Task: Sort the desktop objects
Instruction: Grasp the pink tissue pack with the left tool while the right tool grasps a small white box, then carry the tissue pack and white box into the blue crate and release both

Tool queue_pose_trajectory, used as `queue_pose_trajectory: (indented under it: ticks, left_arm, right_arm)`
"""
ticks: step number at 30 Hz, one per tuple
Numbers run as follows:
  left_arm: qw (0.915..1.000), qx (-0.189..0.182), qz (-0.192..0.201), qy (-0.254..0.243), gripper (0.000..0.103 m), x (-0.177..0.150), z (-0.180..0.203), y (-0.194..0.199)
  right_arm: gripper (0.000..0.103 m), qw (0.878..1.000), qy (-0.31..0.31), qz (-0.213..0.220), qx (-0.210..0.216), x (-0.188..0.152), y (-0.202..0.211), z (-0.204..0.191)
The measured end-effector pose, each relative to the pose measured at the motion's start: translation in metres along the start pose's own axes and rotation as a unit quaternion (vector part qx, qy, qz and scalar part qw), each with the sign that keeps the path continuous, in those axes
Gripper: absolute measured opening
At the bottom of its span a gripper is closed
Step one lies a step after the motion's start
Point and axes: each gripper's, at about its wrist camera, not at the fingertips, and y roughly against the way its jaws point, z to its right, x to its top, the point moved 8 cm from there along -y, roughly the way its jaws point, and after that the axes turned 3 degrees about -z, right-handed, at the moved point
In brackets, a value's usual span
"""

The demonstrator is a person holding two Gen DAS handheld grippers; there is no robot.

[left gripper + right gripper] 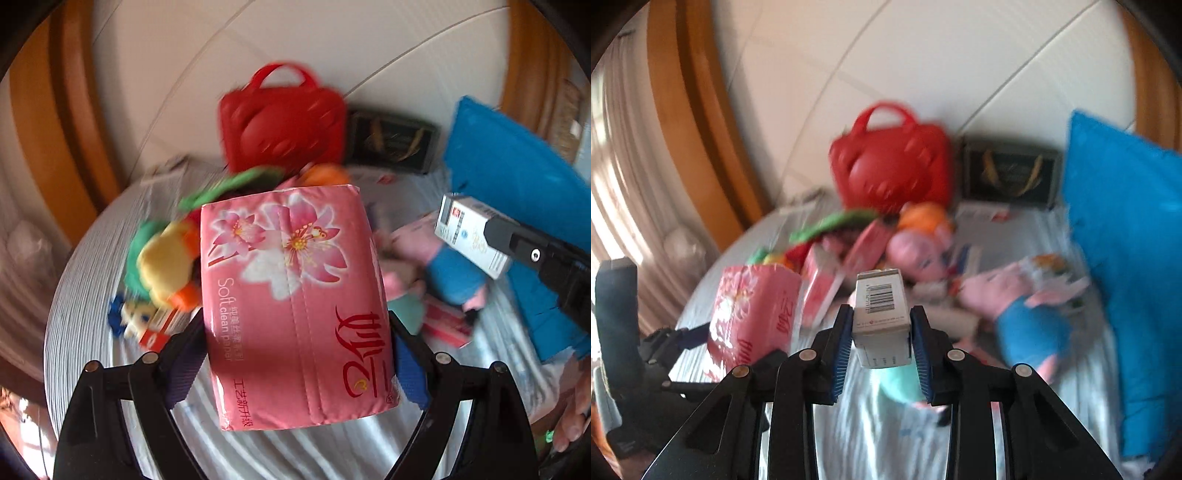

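So, left gripper (299,354) pinches a pink tissue pack (295,306) across its sides, both pads pressed into the wrap; pack fills the centre of the left view and hides most of what lies behind it. Right gripper (881,350) clamps a small white box (881,317), barcode face up, blue pads tight on both flanks; the box's lower end is partly hidden between the fingers. In the left view the same box (472,232) shows at 3 o'clock, half covered by the right gripper's (517,247) black finger. In the right view the tissue pack (753,314) sits at 9 o'clock, its lower edge hidden by black linkage. Behind, at 12 o'clock, a red bag (282,118) stands by the wall, a dark box (393,142) just right of it, print unreadable. Blue pillow (517,192) at 2 to 3 o'clock, cut by the frame. The toy heap (886,240) on the striped cloth (81,280) is motion-blurred: green, yellow, orange and pink plush shapes, individual toys hard to separate. A pink and blue plush (1027,310) lies at 3 o'clock, smeared. Fingers (572,417) at the lower right edge, mostly cropped.
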Motion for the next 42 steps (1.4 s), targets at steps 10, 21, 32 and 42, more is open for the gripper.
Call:
queue_pose_trajectory:
  ticks: [10,21,32,42]
  left_arm:
    - [0.9896,-0.077,0.094,-0.077,0.089,0.073,0.154,0.068]
    - [0.9642,-0.154,0.15,-0.155,0.089,0.11,0.336,0.127]
    - [0.9576,-0.173,0.106,-0.204,0.089,0.114,0.46,0.117]
    - [0.9646,-0.139,0.052,-0.218,0.09,0.1,0.488,0.077]
  right_arm:
    - [0.031,0.988,-0.028,0.133,-0.08,0.045,0.145,0.109]
    - [0.031,0.956,-0.069,0.204,-0.201,0.047,0.285,0.273]
    - [0.031,0.946,-0.095,0.162,-0.266,0.012,0.31,0.413]
    - [0.031,0.957,-0.1,0.111,-0.249,-0.016,0.271,0.465]
